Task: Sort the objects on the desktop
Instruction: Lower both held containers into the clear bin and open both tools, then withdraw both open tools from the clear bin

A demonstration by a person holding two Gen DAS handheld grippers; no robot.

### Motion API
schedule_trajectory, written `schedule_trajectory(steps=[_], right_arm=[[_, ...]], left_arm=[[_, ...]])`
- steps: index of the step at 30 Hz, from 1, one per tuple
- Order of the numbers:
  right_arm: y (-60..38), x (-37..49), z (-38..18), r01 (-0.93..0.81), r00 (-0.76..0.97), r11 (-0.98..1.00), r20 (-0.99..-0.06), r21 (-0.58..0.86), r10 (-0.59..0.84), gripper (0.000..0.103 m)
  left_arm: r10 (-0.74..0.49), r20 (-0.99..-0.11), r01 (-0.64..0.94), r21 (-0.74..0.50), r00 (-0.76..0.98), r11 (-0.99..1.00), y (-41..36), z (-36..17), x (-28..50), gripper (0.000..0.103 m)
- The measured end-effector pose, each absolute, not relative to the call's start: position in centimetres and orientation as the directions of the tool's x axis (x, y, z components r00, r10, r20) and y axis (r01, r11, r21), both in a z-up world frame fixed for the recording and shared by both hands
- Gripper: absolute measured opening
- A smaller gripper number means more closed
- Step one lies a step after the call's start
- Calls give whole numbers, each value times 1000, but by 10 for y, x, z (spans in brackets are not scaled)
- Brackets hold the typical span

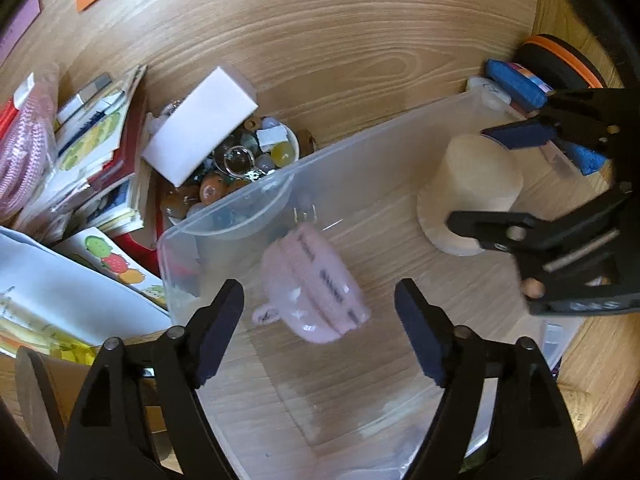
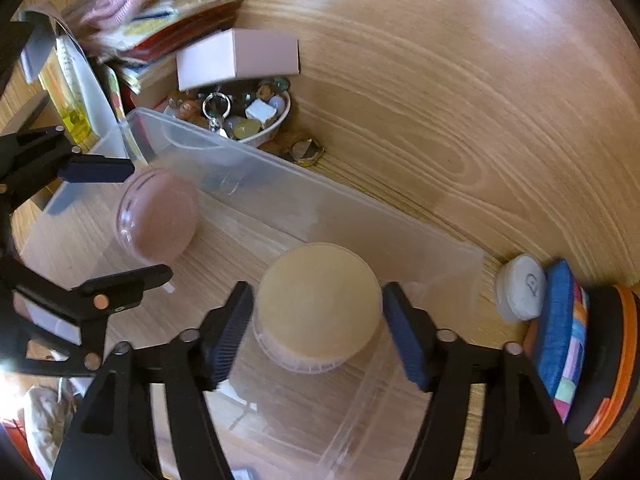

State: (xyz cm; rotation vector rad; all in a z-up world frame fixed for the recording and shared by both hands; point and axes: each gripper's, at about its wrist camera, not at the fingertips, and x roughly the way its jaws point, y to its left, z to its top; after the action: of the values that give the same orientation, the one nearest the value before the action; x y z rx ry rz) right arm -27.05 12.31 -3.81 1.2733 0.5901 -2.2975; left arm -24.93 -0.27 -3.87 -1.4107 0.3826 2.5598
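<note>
Hovering over the clear plastic bin [image 1: 400, 152], your left tool [image 1: 320, 316] has its jaws spread wide with nothing between them. A pink case [image 1: 316, 284] sits just beyond the fingertips, on or just above the bin floor near the bin's left end; it looks motion-blurred, and contact with the floor can't be told. In the right wrist view the same pink case [image 2: 158, 216] shows as a rounded lump at the bin's [image 2: 320, 208] left end, between the left tool's [image 2: 148, 224] fingers but not touching them.

Your right tool [image 2: 318, 320] brackets a cream round tub [image 2: 318, 300] standing in the bin toward its right end. Both pads sit just beside the tub's sides; whether they press on it can't be told. From the left wrist view the right tool [image 1: 466, 174] straddles that tub [image 1: 470, 192] too.

Outside the bin on the worktop [image 1: 340, 40]: a bowl of beads and keyrings [image 1: 248, 160] at the far wall, a white box [image 1: 200, 124] resting on it, a stack of booklets [image 1: 100, 152] at the left, and a blue pad [image 2: 556, 320] and white disc [image 2: 520, 294] past the right end.
</note>
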Motion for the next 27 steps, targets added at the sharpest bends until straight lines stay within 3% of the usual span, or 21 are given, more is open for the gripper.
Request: schedule_trajectory(steps=[6,14,22,27], right_arm=[[139,-250,-15,537,-541,-827,-820,-166,-187,81],[151,-219,7,507,-591,-847,-780,-161,-206,82],[161,-177,30,494,-652,-858,-713,-141,-259,84],[164,-148,42,483,-693,-862,-668,-151,-272,90]], left_arm=[[29,-843,-271,140,-537,-952,-5,-34,-246,82],[20,-797,-253,167,-603,-953,0,-6,-221,93],[26,-758,-228,164,-651,-960,-4,20,-189,94],[26,-728,-205,158,-685,-966,-2,29,-171,96]])
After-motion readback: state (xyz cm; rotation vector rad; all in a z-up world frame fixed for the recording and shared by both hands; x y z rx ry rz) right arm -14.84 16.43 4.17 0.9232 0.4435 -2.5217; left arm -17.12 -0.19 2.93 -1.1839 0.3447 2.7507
